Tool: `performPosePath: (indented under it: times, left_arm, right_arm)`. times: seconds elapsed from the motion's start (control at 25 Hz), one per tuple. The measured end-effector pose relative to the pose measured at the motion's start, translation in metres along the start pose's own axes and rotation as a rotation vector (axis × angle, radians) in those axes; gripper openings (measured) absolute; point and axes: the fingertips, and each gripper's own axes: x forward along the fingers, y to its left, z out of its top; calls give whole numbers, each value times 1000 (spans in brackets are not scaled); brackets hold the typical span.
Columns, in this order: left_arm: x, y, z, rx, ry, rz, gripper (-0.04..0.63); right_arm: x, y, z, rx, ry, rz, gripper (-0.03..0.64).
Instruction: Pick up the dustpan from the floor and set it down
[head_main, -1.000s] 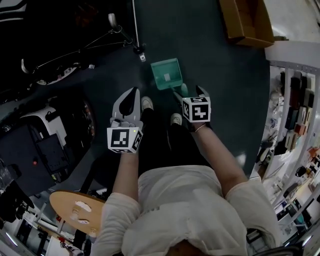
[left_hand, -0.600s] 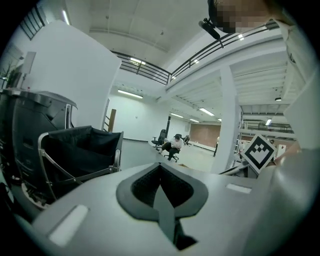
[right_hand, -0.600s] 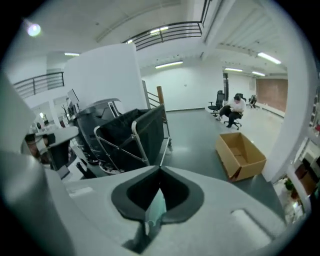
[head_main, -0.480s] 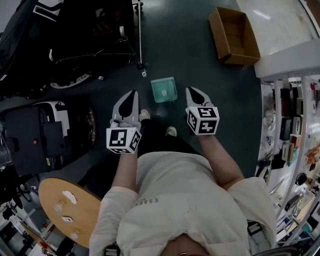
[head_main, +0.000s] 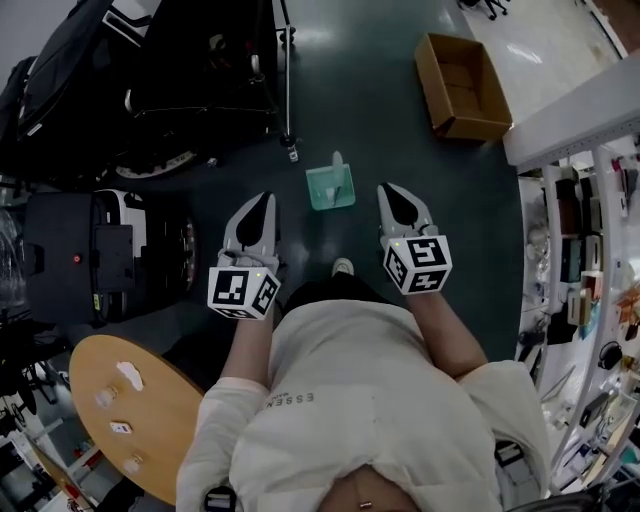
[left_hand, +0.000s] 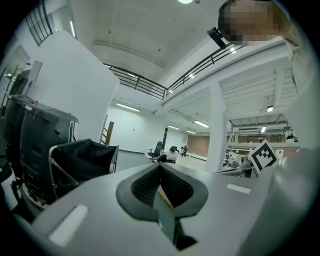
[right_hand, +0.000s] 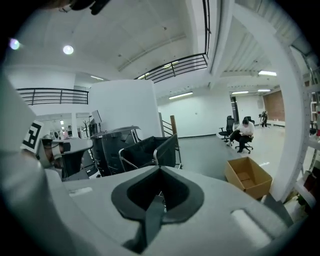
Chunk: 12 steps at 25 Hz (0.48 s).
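Note:
The green dustpan (head_main: 331, 187) rests on the dark floor ahead of the person's feet, its handle pointing away from them. My left gripper (head_main: 264, 198) hangs in the air to its left with the jaws together and nothing in them. My right gripper (head_main: 390, 190) hangs to its right, also shut and empty. Both are well above the dustpan and apart from it. The left gripper view shows its jaws (left_hand: 160, 167) meeting at the tip, and the right gripper view shows the same (right_hand: 160, 170). Both of those views look out across the room, with the dustpan out of sight.
An open cardboard box (head_main: 462, 87) stands on the floor at the far right, also seen as the box (right_hand: 248, 177). A black folding cart (head_main: 200, 70) and a black machine (head_main: 95, 255) fill the left. A round wooden table (head_main: 135, 415) is near left, shelves (head_main: 580, 270) at the right.
Both grippers have risen away from the floor. A second ago the right gripper was down at the dustpan's handle; now it is shut and clear of it. The dustpan stays on the floor.

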Motion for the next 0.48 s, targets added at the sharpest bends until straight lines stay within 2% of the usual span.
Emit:
performPosePath:
  times: [0.16, 0.36, 0.48]
  left_arm:
    - [-40, -22, -2, 51, -9, -23, 17]
    - [-116, -53, -5, 180, -14, -30, 17]
    - [-165, -70, -8, 190, -15, -34, 17]
  right_arm:
    - [-38, 25, -3, -35, -27, 14, -9]
    - [-97, 66, -35, -58, 9, -16, -9]
    - [-132, 100, -55, -67, 20, -23, -9]
